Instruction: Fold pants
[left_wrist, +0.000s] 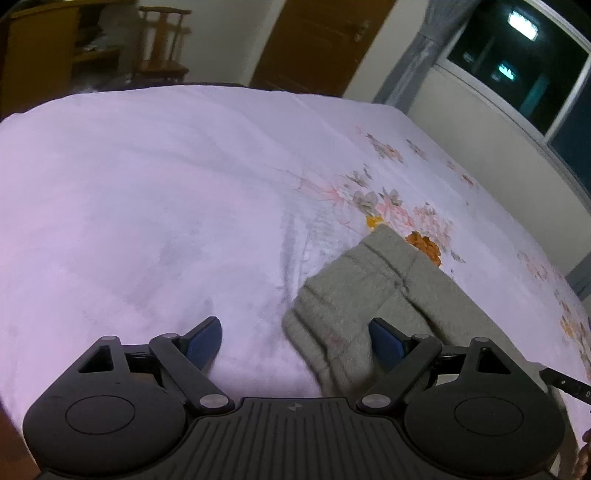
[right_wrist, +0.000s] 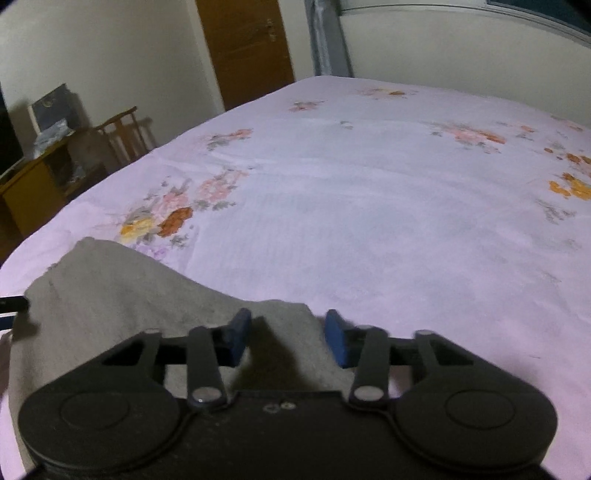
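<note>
- Now the pants (left_wrist: 373, 291), a soft grey fleecy knit with a stitched seam across them, lie bunched on the near right part of the bed in the left wrist view; their far corner touches an orange printed flower.
- Under them the bedsheet (left_wrist: 166, 192) is a pale lilac woven cloth, finely wrinkled, with pink, grey and orange flower sprays on its right half.
- At the near edge the left gripper (left_wrist: 295, 338) stands wide apart, its 2 blue pads (left_wrist: 205, 341) on black linkage arms; the left one is over bare sheet and the right one over the pants, with the cloth's near edge between them and nothing pinched.
- Seen from the right wrist, the pants (right_wrist: 110, 291) form a rumpled grey mound at the near left of the bed.
- Over its right edge the right gripper (right_wrist: 288, 338) has its jaws part-way in, with a flap of grey cloth lying in the gap; neither blue pad visibly presses on it.
- Beyond the bed stand a brown wooden door (right_wrist: 245, 48), a slatted wooden chair (right_wrist: 123, 133) and plain cream walls.
</note>
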